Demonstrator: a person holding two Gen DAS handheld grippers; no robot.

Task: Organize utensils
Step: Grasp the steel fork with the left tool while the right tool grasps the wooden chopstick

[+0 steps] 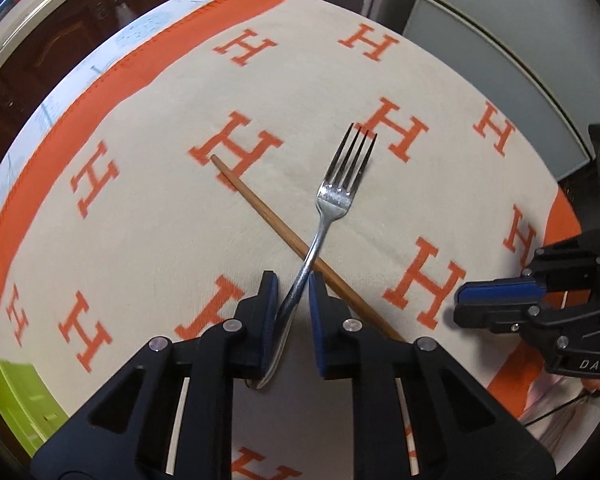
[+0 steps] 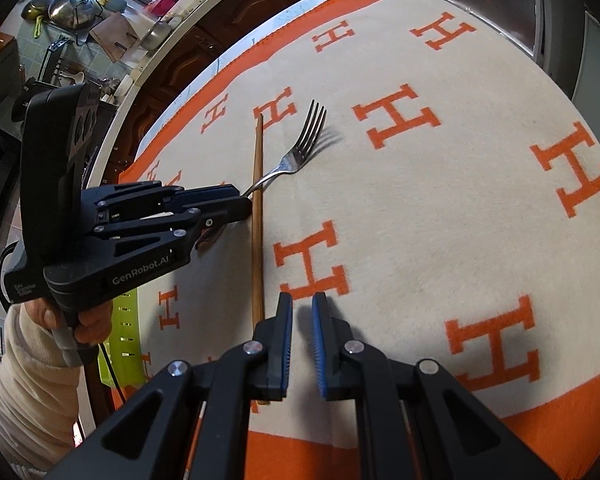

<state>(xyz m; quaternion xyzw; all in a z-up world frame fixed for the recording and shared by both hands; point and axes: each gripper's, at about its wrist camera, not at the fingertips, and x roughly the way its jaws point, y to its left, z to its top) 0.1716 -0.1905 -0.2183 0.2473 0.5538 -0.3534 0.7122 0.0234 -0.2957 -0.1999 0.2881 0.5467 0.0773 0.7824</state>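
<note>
A steel fork [image 1: 334, 196] lies across a single wooden chopstick [image 1: 260, 204] on a cream cloth with orange H letters [image 1: 140, 220]. My left gripper [image 1: 294, 284] is shut on the fork's handle, and the tines point away from me. In the right wrist view the fork [image 2: 300, 152] sticks out of the left gripper [image 2: 244, 196] above the chopstick [image 2: 257, 220] and casts a shadow on the cloth. My right gripper [image 2: 302, 304] hovers just right of the chopstick's near end, fingers nearly together with nothing between them. It also shows at the right edge [image 1: 460, 300].
A lime-green box [image 1: 24, 404] sits off the cloth's left near corner. A hand [image 2: 92, 328] in a pale sleeve holds the left gripper. A kitchen counter with metal pots [image 2: 76, 4] lies beyond the table's left edge. A grey cabinet [image 1: 500, 40] stands behind.
</note>
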